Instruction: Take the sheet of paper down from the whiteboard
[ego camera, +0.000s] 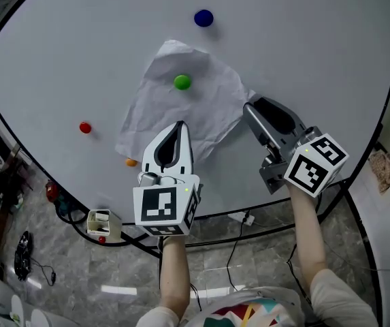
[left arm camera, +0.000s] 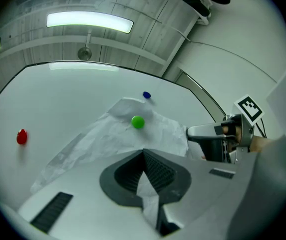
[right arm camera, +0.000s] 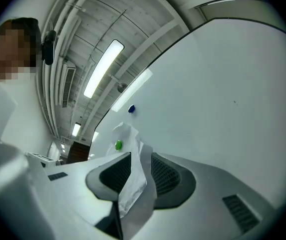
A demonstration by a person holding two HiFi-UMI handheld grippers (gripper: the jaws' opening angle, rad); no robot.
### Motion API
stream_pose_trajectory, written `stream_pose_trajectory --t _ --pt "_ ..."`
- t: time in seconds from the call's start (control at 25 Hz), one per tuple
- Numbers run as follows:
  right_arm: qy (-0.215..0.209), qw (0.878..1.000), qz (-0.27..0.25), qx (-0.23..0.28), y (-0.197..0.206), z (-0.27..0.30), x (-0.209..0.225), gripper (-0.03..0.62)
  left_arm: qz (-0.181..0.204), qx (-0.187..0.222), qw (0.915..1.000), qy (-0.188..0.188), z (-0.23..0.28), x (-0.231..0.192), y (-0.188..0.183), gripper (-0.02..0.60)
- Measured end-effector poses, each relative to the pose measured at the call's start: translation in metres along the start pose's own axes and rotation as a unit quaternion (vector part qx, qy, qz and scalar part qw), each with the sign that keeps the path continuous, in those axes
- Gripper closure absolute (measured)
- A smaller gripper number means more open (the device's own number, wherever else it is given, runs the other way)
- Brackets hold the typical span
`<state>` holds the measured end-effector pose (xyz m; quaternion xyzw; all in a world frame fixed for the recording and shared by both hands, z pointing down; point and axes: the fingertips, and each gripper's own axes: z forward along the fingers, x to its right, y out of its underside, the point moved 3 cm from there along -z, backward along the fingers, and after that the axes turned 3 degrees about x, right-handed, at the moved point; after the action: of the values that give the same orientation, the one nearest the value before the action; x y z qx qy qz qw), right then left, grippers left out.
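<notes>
Whiteboard [ego camera: 303,60] | sheet of paper [ego camera: 181,118] crumpled, on board centre | L gripper [ego camera: 180,127] clamped on sheet's lower edge; R gripper [ego camera: 250,107] clamped on rt corner | green magnet [ego camera: 182,82] pins sheet above both grips, nearer L; prob. pull down, away from it

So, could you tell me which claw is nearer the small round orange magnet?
Left. The left claw grips the crumpled white paper up and right of the orange magnet; the right claw pinches the paper's far right corner.
</notes>
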<state>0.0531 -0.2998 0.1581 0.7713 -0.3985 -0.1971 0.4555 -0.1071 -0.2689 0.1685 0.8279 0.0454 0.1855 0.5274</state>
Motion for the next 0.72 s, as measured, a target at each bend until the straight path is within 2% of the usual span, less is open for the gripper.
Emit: stream_pose_trajectory --t 0.44,0.64,0.72 --pt "-0.1 0.995 0.013 0.016 -0.001 -0.008 -0.021 0.468 0.01 -0.011 0.9997 -0.017 -0.005 -0.002 -0.002 0.537" --pt "-0.068 0.997 -0.024 0.005 0.002 0.0 -0.016 0.468 0.013 0.0 0.9998 -0.013 -0.005 0.004 -0.01 0.537" --pt "-0.058 0.998 -0.021 -0.002 0.003 0.004 -0.013 0.468 0.009 0.007 0.9998 -0.015 -0.005 0.004 -0.014 0.537"
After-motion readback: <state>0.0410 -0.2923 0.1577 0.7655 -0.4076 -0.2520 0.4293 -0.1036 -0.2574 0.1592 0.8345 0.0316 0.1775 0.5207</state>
